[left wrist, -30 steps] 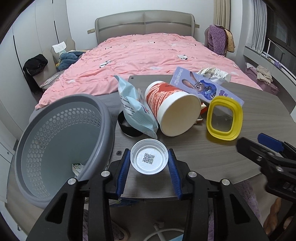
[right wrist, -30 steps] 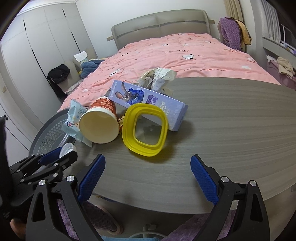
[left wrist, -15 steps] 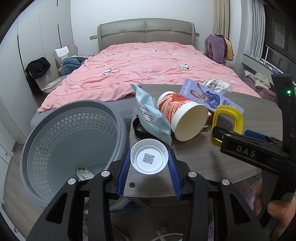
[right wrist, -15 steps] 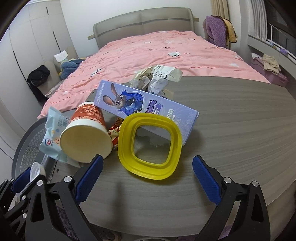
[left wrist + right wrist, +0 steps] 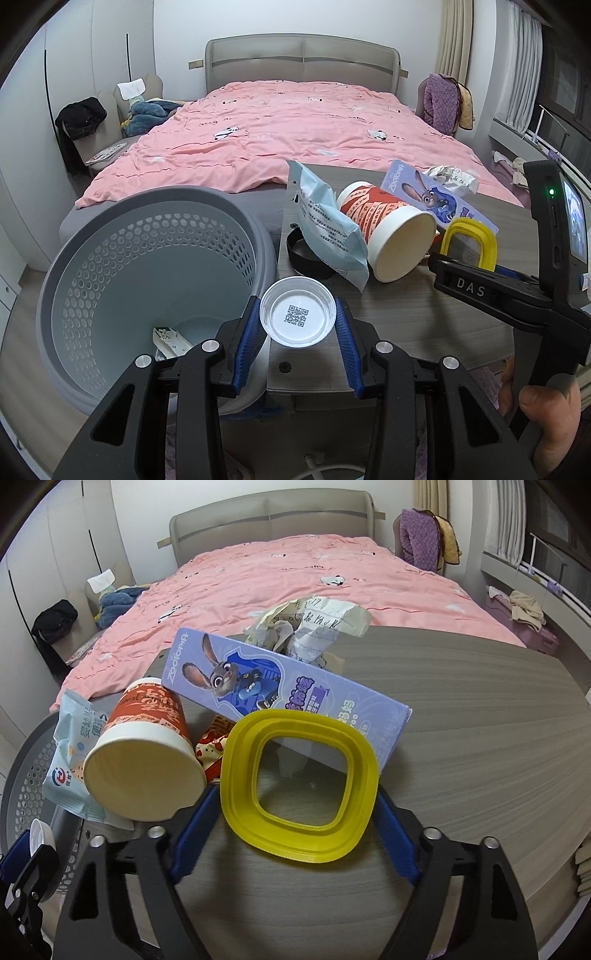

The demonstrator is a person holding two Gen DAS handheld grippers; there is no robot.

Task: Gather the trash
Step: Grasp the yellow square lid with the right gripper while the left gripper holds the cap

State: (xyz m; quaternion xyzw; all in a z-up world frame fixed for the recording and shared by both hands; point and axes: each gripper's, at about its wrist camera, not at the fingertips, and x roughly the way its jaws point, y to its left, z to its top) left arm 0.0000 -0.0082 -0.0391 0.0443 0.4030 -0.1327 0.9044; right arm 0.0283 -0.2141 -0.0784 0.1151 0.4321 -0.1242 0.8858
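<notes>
My left gripper [image 5: 297, 325] is shut on a white plastic lid [image 5: 297, 316] with a QR code, held above the table's left edge beside the grey perforated basket [image 5: 85, 266]. My right gripper [image 5: 295, 812] is open, its blue pads on either side of a yellow square ring lid [image 5: 300, 794] on the table. A red and white paper cup [image 5: 142, 749] lies on its side left of the ring. A light blue wrapper [image 5: 325, 236], a purple Zootopia box [image 5: 280, 686] and crumpled paper [image 5: 310, 627] lie behind.
The grey wooden table [image 5: 461, 738] stands before a bed with a pink cover [image 5: 295, 129]. A black ring [image 5: 306, 258] lies under the wrapper. A scrap of trash [image 5: 170, 339] lies in the basket. A chair with clothes [image 5: 447, 99] stands far right.
My left gripper has carried the white lid back and left, toward the basket's rim. My right gripper has moved forward until its pads straddle the yellow ring lid.
</notes>
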